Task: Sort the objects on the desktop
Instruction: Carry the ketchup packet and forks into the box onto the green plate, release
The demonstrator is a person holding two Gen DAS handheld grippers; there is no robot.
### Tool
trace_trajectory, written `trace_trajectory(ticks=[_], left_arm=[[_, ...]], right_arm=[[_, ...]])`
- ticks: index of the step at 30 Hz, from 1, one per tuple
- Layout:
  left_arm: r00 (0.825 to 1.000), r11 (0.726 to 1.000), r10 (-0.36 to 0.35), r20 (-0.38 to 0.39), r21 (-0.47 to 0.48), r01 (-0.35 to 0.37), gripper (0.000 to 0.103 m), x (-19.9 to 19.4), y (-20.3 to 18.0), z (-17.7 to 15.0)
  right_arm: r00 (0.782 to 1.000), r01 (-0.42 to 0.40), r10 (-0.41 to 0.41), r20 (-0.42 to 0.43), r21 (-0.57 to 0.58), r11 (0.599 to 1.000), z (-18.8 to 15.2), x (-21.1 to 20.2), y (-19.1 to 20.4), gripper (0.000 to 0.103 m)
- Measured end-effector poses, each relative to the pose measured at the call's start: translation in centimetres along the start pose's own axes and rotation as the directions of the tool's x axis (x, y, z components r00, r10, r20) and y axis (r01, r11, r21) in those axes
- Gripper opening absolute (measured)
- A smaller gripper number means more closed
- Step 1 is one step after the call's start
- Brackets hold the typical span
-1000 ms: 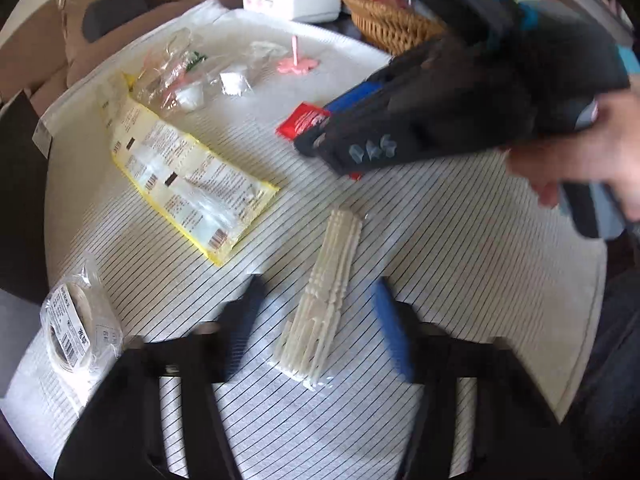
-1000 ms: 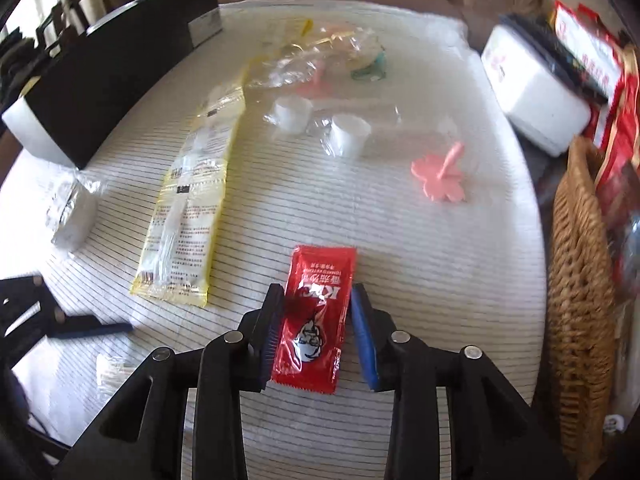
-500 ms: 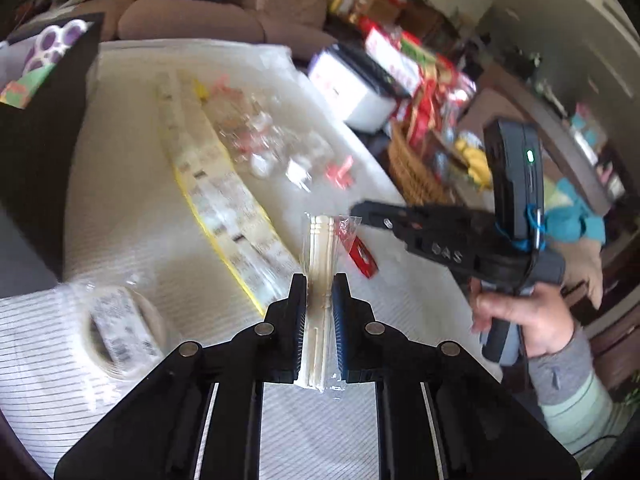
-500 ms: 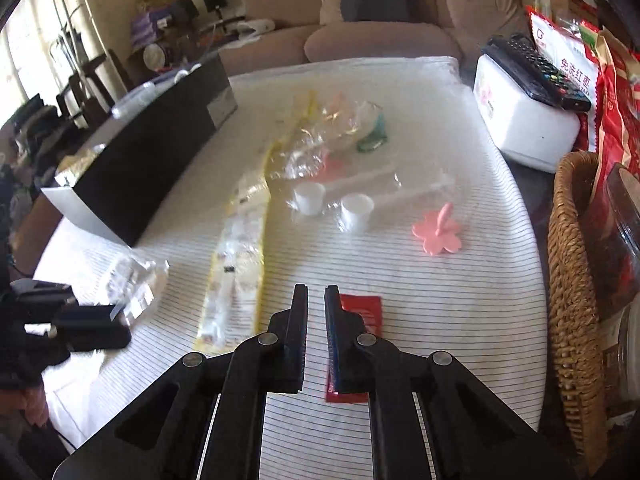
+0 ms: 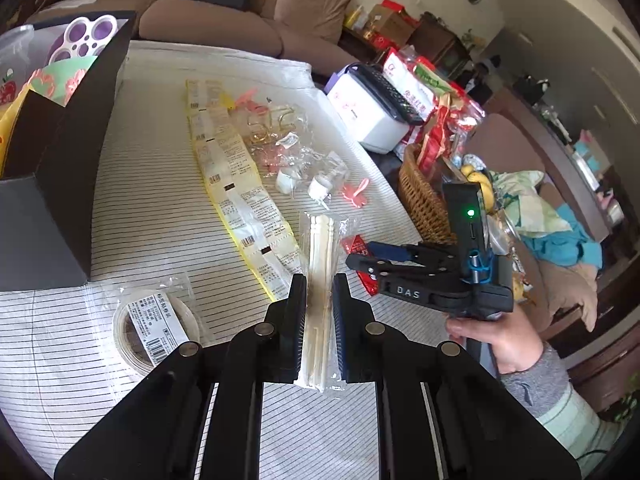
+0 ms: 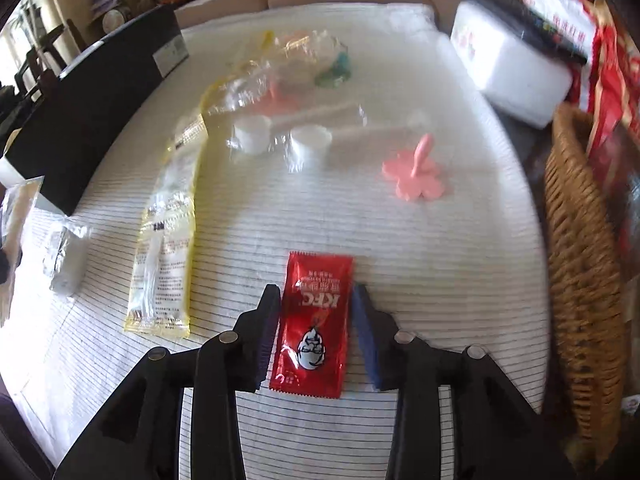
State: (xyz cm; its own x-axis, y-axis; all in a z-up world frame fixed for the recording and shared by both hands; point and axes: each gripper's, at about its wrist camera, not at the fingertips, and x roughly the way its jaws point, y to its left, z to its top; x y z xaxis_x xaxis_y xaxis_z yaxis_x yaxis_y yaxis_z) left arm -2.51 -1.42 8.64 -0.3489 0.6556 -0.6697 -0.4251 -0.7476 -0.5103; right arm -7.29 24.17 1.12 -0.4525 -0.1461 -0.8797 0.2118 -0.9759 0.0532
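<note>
While the left gripper (image 5: pixel 318 292) jaws clamp wrapped sticks (image 5: pixel 318 248), right gripper (image 6: pixel 316 308) jaws open astride a ketchup sachet (image 6: pixel 314 324); striped cloth (image 6: pixel 440 280).

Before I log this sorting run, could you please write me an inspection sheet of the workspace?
Surface: striped tablecloth, flat.
Job's things: pack of white sticks held off the cloth; ketchup sachet lying flat; tape roll, yellow packet, pink flower.
Clutter: wicker basket, white box.
Grippers: left tool shut on the sticks; right tool opening, astride the sachet.
Cables: nothing seen.
Surroundings: sofa.
</note>
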Motion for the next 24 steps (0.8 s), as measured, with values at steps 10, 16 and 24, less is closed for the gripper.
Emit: trace_trajectory(ticks=[10, 16, 24], left_arm=[[1.000, 1.000, -0.009, 0.014, -0.005, 0.009, 0.012, -0.8, 0.0, 0.1], [0.998, 0.999, -0.017, 0.065, -0.037, 0.019, 0.012, -2.7, 0.9, 1.0], [0.980, 0.995, 0.023, 0.198, -0.097, -0.003, 0.012, -9.4, 4.2, 6.1]], right_arm=[[0.997, -0.027, 0.035, 0.072, -0.100, 0.995, 0.6, -1.3, 2.9, 0.021], [0.976, -0.104, 0.117, 0.183, -0.077, 0.992, 2.1, -4.6, 4.6, 0.020], [0.904, -0.316, 0.335, 0.265, -0.113, 0.942, 8.9, -9.3, 11.0, 0.021]])
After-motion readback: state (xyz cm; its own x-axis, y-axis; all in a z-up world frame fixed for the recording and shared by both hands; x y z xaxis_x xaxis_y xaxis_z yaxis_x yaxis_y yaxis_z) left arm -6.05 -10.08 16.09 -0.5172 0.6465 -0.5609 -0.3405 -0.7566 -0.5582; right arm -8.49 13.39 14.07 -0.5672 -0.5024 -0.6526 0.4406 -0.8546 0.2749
